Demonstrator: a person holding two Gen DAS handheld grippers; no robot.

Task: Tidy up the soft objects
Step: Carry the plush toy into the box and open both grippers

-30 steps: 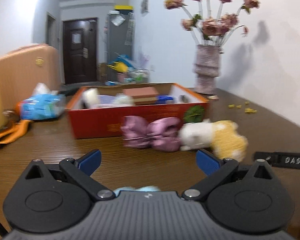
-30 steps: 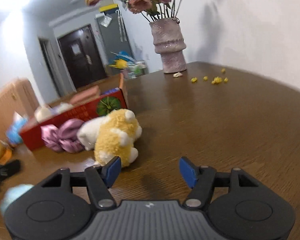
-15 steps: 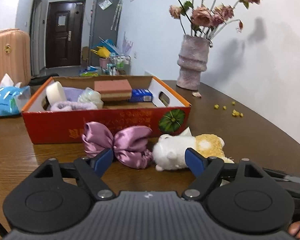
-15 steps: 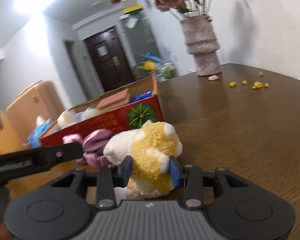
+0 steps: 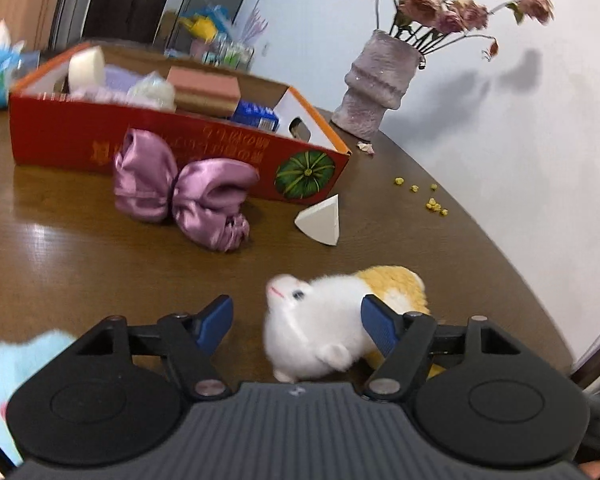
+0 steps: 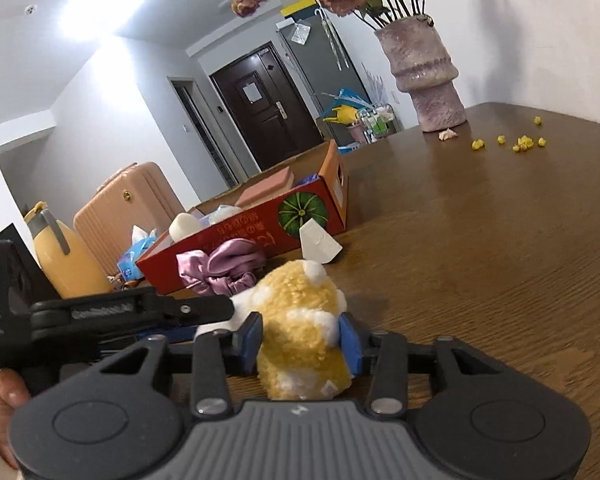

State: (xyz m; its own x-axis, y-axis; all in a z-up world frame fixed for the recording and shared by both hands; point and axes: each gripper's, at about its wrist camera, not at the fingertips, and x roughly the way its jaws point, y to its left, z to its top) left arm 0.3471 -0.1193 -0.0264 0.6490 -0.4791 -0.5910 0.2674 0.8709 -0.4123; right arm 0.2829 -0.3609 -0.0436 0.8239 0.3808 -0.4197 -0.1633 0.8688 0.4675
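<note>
Now the plush toy is pinched between the right gripper pads, near the table's front edge.

The left gripper is spread wide around its white head, gripping nothing. Beyond lie the purple bow and a white wedge against the red box (already partly filled); judging by that, three soft things remain outside.

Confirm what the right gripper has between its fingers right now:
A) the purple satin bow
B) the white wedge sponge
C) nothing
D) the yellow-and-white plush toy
D: in the right wrist view the right gripper has its blue pads pressed into both sides of the plush toy.
</note>
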